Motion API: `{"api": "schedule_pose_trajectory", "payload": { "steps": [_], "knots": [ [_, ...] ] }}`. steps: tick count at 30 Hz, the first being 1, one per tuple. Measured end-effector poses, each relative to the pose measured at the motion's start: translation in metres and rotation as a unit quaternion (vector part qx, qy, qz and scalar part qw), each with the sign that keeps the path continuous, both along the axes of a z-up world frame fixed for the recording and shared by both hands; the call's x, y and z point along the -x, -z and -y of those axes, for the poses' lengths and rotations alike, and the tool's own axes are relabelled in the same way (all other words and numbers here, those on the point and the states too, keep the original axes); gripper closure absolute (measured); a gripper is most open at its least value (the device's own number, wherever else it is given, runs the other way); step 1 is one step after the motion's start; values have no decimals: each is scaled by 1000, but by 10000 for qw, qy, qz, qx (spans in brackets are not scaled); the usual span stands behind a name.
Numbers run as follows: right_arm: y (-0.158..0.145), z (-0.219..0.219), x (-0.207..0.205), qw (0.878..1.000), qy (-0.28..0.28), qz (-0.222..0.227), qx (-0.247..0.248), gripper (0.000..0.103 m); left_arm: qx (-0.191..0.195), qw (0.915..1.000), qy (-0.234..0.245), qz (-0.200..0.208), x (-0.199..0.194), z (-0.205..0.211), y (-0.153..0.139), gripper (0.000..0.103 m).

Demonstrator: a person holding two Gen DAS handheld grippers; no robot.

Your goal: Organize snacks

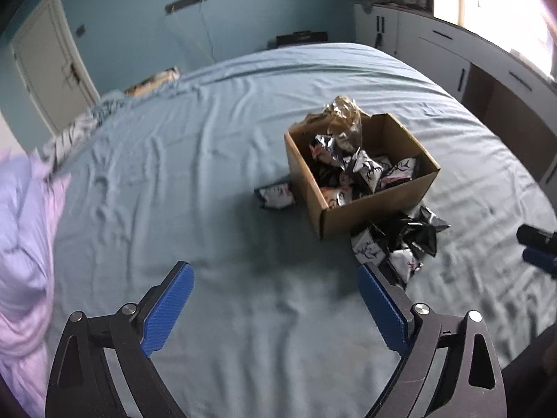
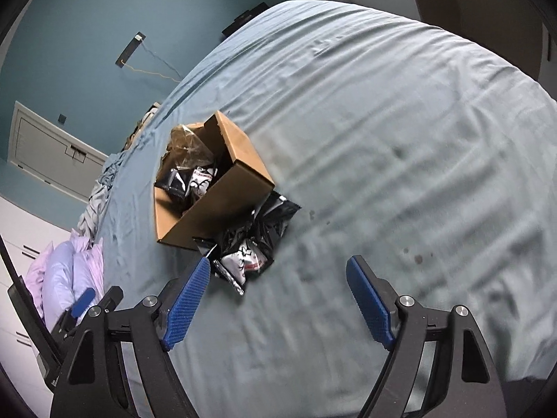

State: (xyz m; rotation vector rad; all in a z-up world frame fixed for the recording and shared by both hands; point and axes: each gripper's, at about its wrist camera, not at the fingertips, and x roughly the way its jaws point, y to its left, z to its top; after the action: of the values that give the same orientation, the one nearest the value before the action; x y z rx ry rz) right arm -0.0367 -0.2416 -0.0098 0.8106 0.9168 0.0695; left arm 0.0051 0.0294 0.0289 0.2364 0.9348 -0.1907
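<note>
- Left wrist view: left gripper, ribbed blue pads spread, grasps nothing. Cardboard box on wrinkled blue sheet holds crinkly black-and-white snack packets; print unreadable.
- Right wrist view: right gripper released, empty; loose packets touch box front.

- Cardboard box: brown corrugated paperboard, showing matt, with rough torn edges.
- Snack packets: black-and-white plastic film, catching light glossily, crinkled.
- Clear wrapper in the box: thin transparent plastic, glinting and creased.
- Bed sheet: pale blue woven cloth, lying matt and wrinkled.
- Lilac duvet: soft cloth, looking matt and puffy.
- Left gripper and right gripper: finger pads showing blue ribbed rubbery plastic; frames appearing as matt black plastic with shiny metal bolts.
</note>
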Motion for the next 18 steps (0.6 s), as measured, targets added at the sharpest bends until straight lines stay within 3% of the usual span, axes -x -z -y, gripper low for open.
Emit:
{"api": "schedule_pose_trajectory", "payload": {
  "steps": [6,10,18],
  "knots": [
    [0,-11,-2,9996,-142,40,244,23,-325,9994,74,58,1,9,7,3],
    [5,-18,-7,9993,-217,-22,308,23,-248,9994,204,-119,0,13,11,3],
    [11,-21,-17,9993,-279,-84,218,23,-411,9984,382,-99,1,28,13,3]
  ]
}}
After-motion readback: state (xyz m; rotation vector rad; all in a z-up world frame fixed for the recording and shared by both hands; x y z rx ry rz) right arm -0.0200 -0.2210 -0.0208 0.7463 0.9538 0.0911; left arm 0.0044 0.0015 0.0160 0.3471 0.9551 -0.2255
